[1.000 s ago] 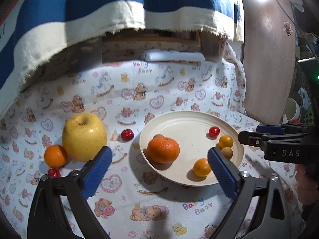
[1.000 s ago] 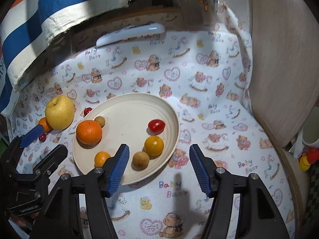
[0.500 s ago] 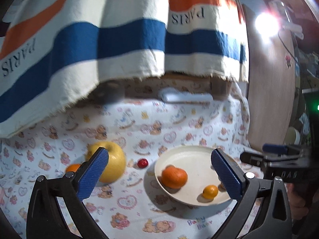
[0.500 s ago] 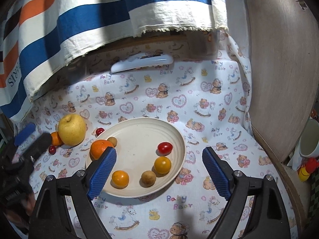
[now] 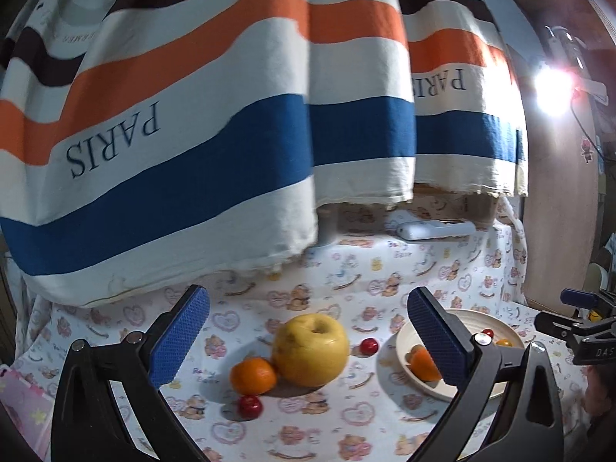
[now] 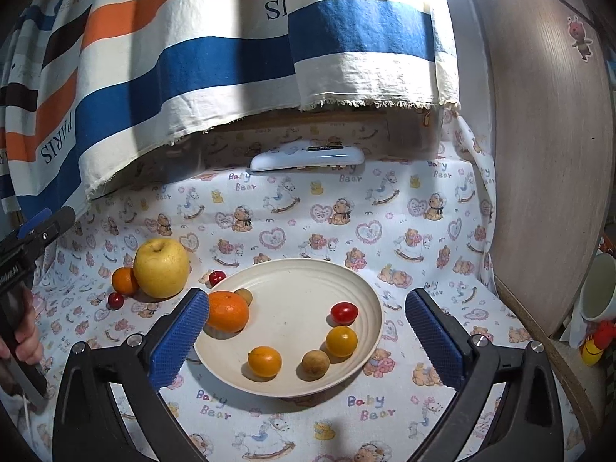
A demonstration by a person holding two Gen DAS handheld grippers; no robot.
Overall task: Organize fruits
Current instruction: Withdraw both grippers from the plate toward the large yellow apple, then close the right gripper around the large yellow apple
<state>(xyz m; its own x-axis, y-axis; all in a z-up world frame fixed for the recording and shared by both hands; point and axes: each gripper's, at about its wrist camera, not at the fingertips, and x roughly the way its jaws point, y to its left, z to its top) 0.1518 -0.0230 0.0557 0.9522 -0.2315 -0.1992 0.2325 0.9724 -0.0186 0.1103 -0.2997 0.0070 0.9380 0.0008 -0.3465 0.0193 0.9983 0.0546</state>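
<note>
Nearest in the right wrist view, the right gripper hangs above the table with its blue-padded jaws opening wide and nothing pressed between the pads. Below and between them sits the round cream ribbed plate on the bear-printed white tablecloth. On the plate lie 6 fruits: a brown round longan and a small orange kumquat at the near rim, a yellow-orange cherry tomato just beside the longan, a red cherry tomato behind that, a large orange mandarin at the left side, and a second brown longan touching the mandarin's far edge.

In the left wrist view, the left gripper is also spread wide and holds nothing. Ahead of it, off the plate, a small red cherry lies nearest, then a small orange tangerine touching a big yellow apple. Another red cherry sits between the apple and the plate.

Farther back, a white remote control lies by the rear edge of the cloth. Above it hangs a striped towel in cream, blue, orange and brown printed PARIS. A brown wooden panel stands at the right.
</note>
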